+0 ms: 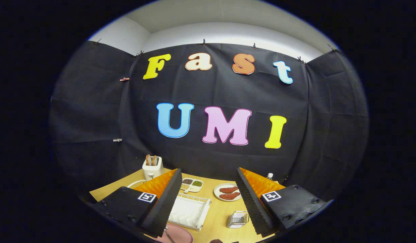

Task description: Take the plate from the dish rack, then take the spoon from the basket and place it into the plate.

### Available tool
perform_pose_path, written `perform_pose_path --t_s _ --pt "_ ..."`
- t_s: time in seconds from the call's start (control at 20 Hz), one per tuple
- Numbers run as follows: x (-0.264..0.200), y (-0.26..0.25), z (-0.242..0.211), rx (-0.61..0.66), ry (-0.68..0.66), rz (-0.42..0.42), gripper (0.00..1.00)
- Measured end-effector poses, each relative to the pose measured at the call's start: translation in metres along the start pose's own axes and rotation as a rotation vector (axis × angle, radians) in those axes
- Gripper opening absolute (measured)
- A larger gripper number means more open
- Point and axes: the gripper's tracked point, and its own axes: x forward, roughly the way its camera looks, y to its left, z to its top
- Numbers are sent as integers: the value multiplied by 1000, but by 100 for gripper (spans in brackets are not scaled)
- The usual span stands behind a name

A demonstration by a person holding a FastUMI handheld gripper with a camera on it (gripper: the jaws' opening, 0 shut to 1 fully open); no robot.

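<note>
Plate point(179, 234) with spoon point(168, 236) lies on your surface point(218, 216) beside the dish rack point(189, 211); your jaws stand spread, empty.

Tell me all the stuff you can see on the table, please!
table: one, light wood, under everything
toaster: one, cream, two brown slices sticking up, at the far corner near the wall
divided dish: one, white, dark, yellow and green fillings, beyond the fingers
plate with meat: one, white, two reddish pieces on it, beyond the fingers
bottle: one, pale cap, behind one finger
dish rack: one, white, between the fingers
basket: one, silver wire, between the fingers
pink plate: one, nearest, with a spoon handle over it
gripper: one, fingers open, holding nothing
</note>
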Motion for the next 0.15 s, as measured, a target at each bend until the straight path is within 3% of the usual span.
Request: perform_pose_path --t_s 0.15 --pt "-2 0 0 15 4 -2 97"
